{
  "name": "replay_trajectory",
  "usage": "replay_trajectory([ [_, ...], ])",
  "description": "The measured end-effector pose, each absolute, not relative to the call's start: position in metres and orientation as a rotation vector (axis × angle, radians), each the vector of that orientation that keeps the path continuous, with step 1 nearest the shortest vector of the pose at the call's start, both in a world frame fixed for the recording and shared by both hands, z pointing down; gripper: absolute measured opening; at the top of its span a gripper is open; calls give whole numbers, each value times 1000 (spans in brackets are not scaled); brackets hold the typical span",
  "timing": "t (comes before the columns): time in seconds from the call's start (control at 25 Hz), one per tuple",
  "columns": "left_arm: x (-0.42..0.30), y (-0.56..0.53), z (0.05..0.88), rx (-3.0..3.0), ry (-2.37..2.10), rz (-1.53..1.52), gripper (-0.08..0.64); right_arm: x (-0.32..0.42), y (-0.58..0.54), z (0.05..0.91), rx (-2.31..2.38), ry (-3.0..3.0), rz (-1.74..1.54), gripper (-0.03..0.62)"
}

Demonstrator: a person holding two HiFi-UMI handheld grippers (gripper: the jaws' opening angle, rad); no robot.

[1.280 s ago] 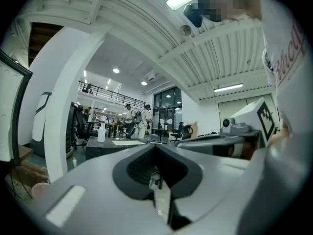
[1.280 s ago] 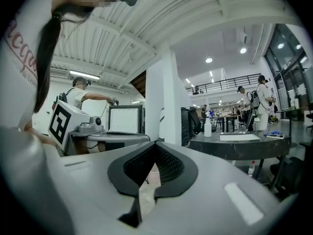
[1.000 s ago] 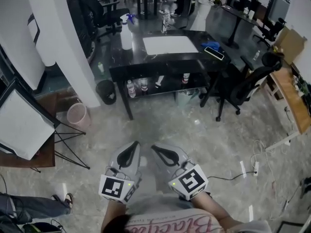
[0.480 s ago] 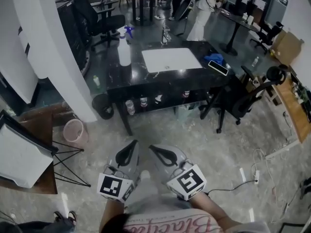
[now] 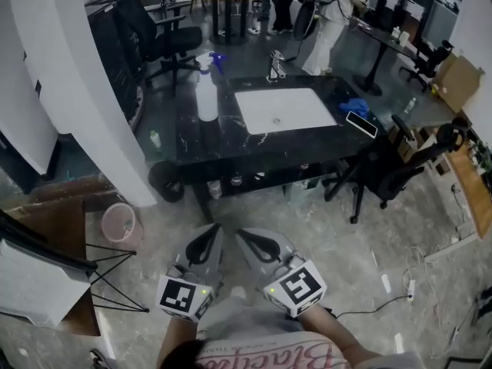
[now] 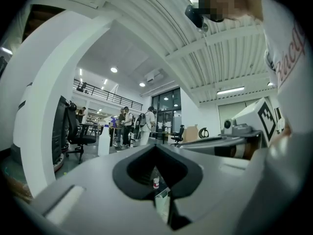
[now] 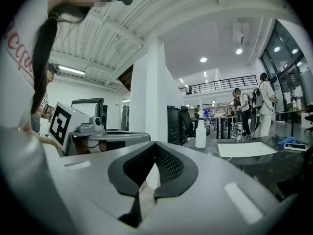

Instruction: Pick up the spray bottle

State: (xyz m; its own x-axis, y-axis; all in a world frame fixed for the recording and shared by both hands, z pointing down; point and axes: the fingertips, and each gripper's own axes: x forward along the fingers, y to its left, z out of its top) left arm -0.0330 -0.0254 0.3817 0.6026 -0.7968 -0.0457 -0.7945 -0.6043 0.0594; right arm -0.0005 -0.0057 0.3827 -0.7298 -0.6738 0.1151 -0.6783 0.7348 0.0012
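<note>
The spray bottle [image 5: 207, 95], white with a blue head, stands upright on the far left part of a black table [image 5: 201, 138]. It is far ahead of both grippers. My left gripper [image 5: 213, 230] and right gripper [image 5: 241, 235] are held side by side low over the floor, short of the table, both shut with nothing in them. In the left gripper view the bottle [image 6: 103, 140] shows small, left of the closed jaws [image 6: 155, 146]. In the right gripper view the bottle [image 7: 200, 133] stands right of the jaws [image 7: 155, 144].
A white mat [image 5: 286, 111], a blue cloth [image 5: 354, 106] and a phone [image 5: 360, 124] lie on the table. Small bottles [image 5: 237, 181] sit on its lower shelf. An office chair [image 5: 392, 167] stands at the right, a white pillar [image 5: 84, 91] and a pink bin [image 5: 119, 221] at the left. People [image 5: 323, 6] stand behind.
Both grippers have been carried forward together toward the table, which now sits nearer and lower in the head view. The jaws have stayed shut.
</note>
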Motion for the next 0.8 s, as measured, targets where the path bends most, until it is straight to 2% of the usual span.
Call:
replay_trajectory([
  [0.8, -60, -144, 394, 2734, -1422, -118, 0, -14, -122, 393, 1168, -2794, 75, -6],
])
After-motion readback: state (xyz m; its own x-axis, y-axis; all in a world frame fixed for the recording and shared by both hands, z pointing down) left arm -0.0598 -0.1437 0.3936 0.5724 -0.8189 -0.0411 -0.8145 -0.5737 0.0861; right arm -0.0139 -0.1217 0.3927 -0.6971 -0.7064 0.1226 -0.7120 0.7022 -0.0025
